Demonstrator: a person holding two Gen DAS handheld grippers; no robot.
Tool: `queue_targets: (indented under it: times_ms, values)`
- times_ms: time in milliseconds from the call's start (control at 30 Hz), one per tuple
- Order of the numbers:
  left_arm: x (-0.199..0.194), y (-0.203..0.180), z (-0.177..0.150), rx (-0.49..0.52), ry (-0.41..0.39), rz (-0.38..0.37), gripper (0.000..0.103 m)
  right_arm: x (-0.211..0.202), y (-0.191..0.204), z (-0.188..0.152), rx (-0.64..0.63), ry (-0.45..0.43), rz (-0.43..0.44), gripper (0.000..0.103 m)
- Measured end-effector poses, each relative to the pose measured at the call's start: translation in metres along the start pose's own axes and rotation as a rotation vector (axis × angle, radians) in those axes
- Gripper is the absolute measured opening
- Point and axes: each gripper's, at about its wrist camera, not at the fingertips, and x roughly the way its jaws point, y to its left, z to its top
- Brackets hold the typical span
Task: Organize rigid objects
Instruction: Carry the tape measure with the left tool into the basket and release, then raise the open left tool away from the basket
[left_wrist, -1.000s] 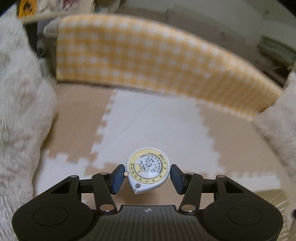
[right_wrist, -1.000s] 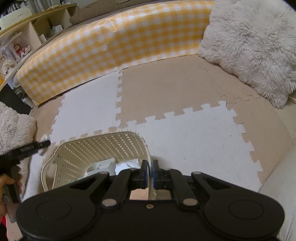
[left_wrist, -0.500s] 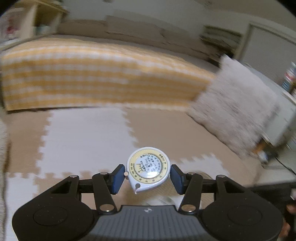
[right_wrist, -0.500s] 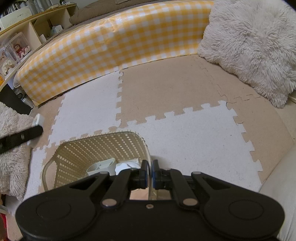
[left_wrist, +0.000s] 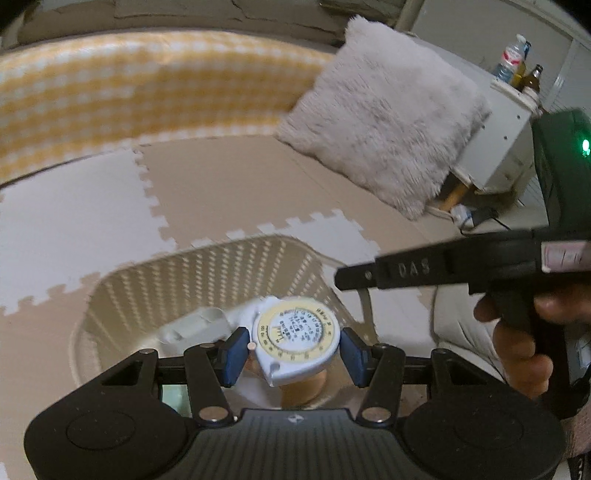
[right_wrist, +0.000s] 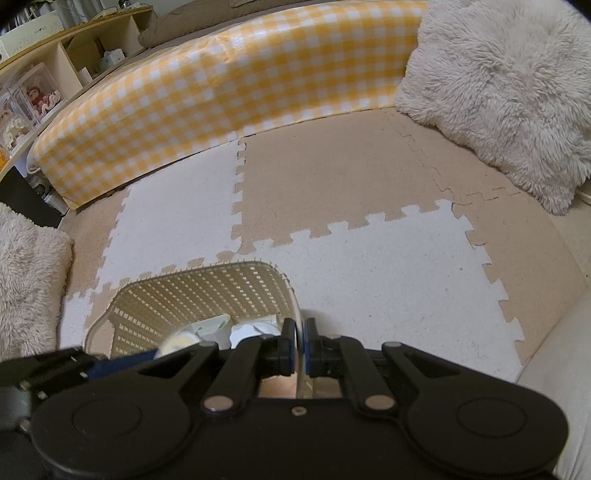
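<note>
Your left gripper (left_wrist: 293, 350) clamps the round tape measure (left_wrist: 295, 341) above the cream lattice basket (left_wrist: 207, 280), w/ other white items inside. Your right gripper (right_wrist: 300, 347) pinches the basket's rim

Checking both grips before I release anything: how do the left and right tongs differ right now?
The left tongs stand apart around a round white tape measure, above the basket; the right tongs are pinched nearly together on the cream basket rim's thin edge. The left carries a loose object; the right grips the container itself. Both have blue pads and black linkages, and both are at the same basket.
</note>
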Motion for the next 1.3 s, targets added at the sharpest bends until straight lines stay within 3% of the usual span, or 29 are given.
queue_targets:
  times_ms: [200, 633, 1033, 1100, 1300]
  values:
    - [0.007, 0.000, -0.001, -0.010, -0.002, -0.055, 0.053, 0.000, 0.000, -0.001, 0.001, 0.007, 0.001, 0.005]
    - [0.014, -0.006, -0.004, 0.024, 0.056, -0.028, 0.053, -0.001, 0.000, -0.001, -0.001, 0.010, 0.002, 0.005]
    - [0.008, -0.011, -0.002, 0.054, 0.063, 0.004, 0.055, -0.001, 0.000, -0.001, -0.001, 0.011, 0.002, 0.005]
    - [0.006, -0.012, -0.002, 0.052, 0.065, 0.003, 0.056, -0.001, 0.000, -0.001, -0.002, 0.011, 0.002, 0.005]
    - [-0.003, -0.017, -0.002, 0.057, 0.057, 0.017, 0.072, 0.000, 0.000, -0.001, -0.002, 0.011, 0.001, 0.005]
